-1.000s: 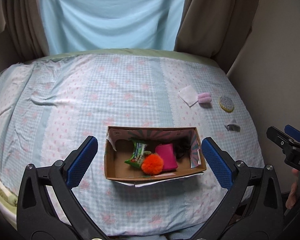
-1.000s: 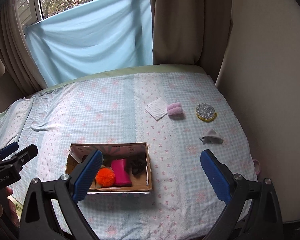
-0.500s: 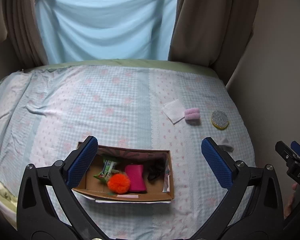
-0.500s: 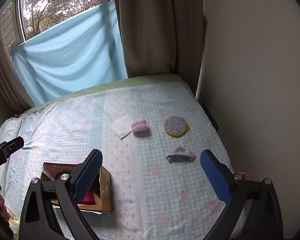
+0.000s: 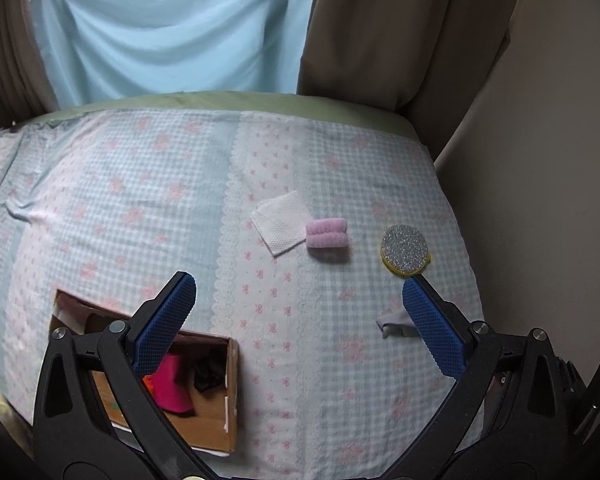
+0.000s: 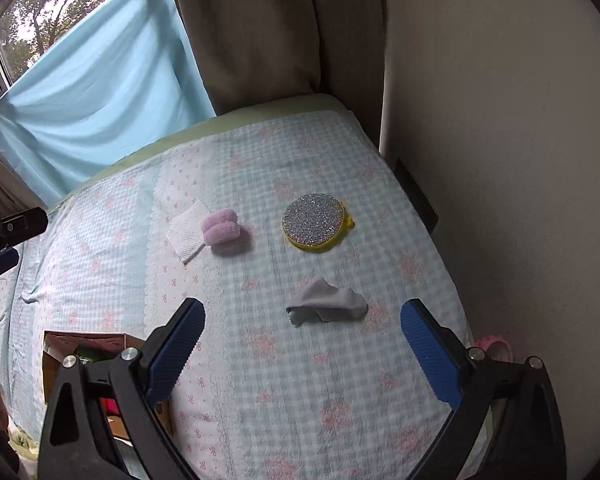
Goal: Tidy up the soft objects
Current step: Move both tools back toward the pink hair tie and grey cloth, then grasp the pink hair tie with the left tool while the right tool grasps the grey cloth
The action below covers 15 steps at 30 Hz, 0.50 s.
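On the checked bedspread lie a white cloth square [image 5: 281,222], a pink fluffy roll [image 5: 326,233], a round glittery sponge with a yellow rim [image 5: 405,249] and a crumpled grey cloth [image 6: 325,305]. A cardboard box [image 5: 231,392] at the lower left holds a pink item [image 5: 173,385] and a dark item. My left gripper [image 5: 299,324] is open and empty above the bedspread, right of the box. My right gripper [image 6: 302,343] is open and empty, just in front of the grey cloth. The same cloth [image 6: 189,231], roll [image 6: 221,230], sponge [image 6: 313,220] and box [image 6: 80,340] show in the right wrist view.
A beige wall [image 6: 500,160] borders the bed on the right. Brown curtains [image 5: 400,32] and a light blue sheet [image 5: 172,28] hang behind it. A pink ring [image 6: 496,345] sits at the bed's right edge. The left gripper's tip [image 6: 8,232] shows at the far left.
Both grippers have swung right, away from the box and toward the loose items. The box has slid to the lower left of both views. Both stay open.
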Available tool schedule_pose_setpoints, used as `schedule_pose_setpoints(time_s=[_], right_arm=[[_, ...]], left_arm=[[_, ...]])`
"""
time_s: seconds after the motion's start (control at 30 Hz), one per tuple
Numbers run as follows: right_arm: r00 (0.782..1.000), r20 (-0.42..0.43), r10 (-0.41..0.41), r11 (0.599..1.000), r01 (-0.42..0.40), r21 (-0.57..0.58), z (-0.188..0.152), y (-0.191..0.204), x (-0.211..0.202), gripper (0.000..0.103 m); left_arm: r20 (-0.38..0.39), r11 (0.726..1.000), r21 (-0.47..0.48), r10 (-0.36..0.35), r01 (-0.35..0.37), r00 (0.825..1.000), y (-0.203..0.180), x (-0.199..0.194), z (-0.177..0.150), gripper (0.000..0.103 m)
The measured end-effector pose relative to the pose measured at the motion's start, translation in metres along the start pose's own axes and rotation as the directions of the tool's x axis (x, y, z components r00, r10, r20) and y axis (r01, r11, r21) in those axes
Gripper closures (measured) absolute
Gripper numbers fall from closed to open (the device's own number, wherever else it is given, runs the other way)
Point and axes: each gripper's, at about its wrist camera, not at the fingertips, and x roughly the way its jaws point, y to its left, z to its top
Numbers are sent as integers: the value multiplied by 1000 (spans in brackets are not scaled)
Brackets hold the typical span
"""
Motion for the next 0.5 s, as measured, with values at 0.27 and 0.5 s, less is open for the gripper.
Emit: schedule_pose_setpoints(time_s=[0.27, 0.5], right_arm=[[998, -60, -17, 996, 22, 88, -2, -20, 66, 5], [995, -89, -52, 992, 62, 113, -5, -24, 133, 5]], left_arm=[[-52, 998, 46, -38, 41, 998, -29, 103, 13, 0], [-94, 995, 82, -46, 54, 994, -32, 199, 21, 0]])
